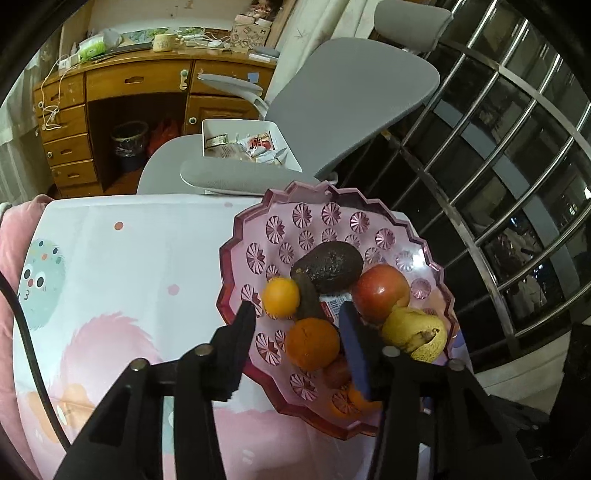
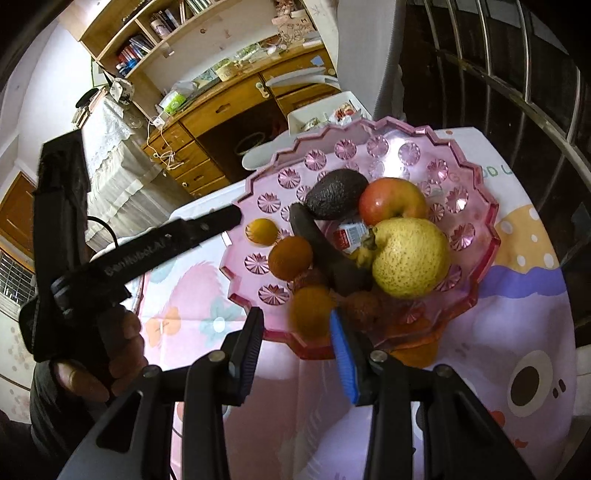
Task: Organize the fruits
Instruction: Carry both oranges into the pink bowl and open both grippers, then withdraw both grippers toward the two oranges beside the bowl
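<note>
Left gripper [image 1: 297, 325] open over pink glass fruit bowl [image 1: 236, 258], an orange [image 1: 312, 348] loose between its fingers, unpinched. Right gripper [image 2: 297, 328] open, empty, at the bowl's near rim.

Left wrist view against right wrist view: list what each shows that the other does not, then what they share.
Only the left wrist view shows the grey office chair in full and the white bin on its seat from above.

Only the right wrist view shows the left gripper from outside, the hand holding it, and the bookshelf.

Both show the pink fruit bowl, the avocado, the apple, the yellow pear, several oranges, the wooden desk and the window bars.
</note>
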